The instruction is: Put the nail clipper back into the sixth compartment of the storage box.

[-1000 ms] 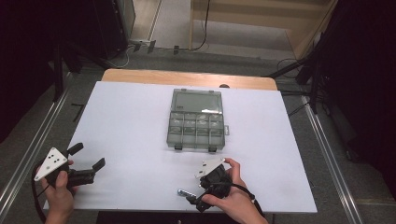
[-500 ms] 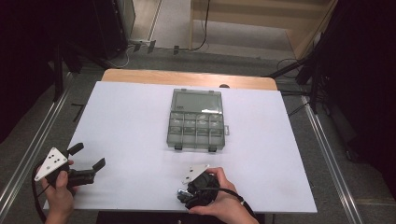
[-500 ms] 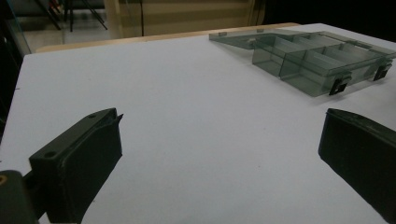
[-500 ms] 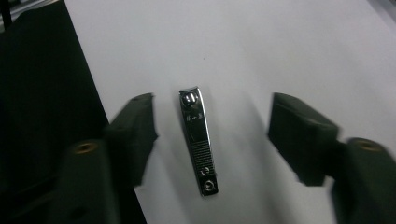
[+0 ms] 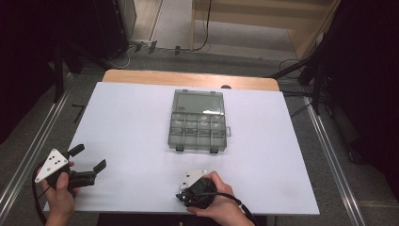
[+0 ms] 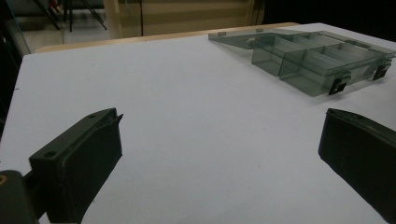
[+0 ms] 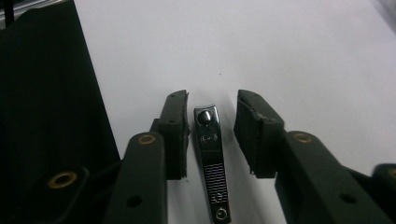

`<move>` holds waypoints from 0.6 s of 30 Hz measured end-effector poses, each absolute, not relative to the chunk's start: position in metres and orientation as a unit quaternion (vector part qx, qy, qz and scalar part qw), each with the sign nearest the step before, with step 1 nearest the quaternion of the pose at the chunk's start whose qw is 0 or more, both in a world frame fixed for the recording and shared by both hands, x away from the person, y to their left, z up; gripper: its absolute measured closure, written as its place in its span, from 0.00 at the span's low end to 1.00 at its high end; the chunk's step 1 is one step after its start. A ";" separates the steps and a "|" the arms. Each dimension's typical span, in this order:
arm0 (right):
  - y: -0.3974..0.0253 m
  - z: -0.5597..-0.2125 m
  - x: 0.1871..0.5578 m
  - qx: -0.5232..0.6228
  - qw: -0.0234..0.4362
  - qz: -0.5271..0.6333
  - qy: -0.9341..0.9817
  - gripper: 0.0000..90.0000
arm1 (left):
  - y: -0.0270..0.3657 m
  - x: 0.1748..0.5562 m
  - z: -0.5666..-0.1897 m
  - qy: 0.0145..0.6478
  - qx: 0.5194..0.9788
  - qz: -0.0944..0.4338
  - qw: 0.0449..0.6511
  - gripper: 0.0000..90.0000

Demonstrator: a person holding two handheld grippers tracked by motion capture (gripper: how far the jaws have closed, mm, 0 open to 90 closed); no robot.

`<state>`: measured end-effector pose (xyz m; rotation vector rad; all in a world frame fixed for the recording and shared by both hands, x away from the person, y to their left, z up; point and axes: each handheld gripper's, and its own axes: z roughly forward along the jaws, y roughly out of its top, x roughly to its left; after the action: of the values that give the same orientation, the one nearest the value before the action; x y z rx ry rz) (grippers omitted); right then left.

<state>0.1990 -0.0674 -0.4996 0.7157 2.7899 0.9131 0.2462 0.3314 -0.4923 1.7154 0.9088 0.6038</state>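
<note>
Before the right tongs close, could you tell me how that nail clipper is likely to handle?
The nail clipper looks like polished metal, so probably stiff and somewhat slippery. It lies flat on the table, so it is unlikely to roll. Being thin, it might skid between the right tongs.

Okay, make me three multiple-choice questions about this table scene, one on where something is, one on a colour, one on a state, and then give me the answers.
1. Where does the nail clipper lie?
A. inside the organiser box
B. between the jaws of the right hand-held gripper
C. under the left hand-held gripper

2. What colour is the table cover?
A. white
B. green
C. red

3. How is the compartment box?
A. lid shut
B. lid open, laid back
C. upside down

Answers: 1 B, the clipper sits on the cover with a jaw on each side. 2 A, the cover is plain white. 3 B, the compartments lie uncovered with the lid flat behind.
</note>
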 end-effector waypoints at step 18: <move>-0.077 -0.510 0.192 0.247 0.079 0.353 0.899 0.90 | 0.332 0.246 -0.493 0.378 0.716 0.249 0.531 0.00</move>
<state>0.1924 -0.0766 -0.5099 0.7405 2.6899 1.0558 0.2464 0.3320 -0.4926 1.7099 0.9028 0.5944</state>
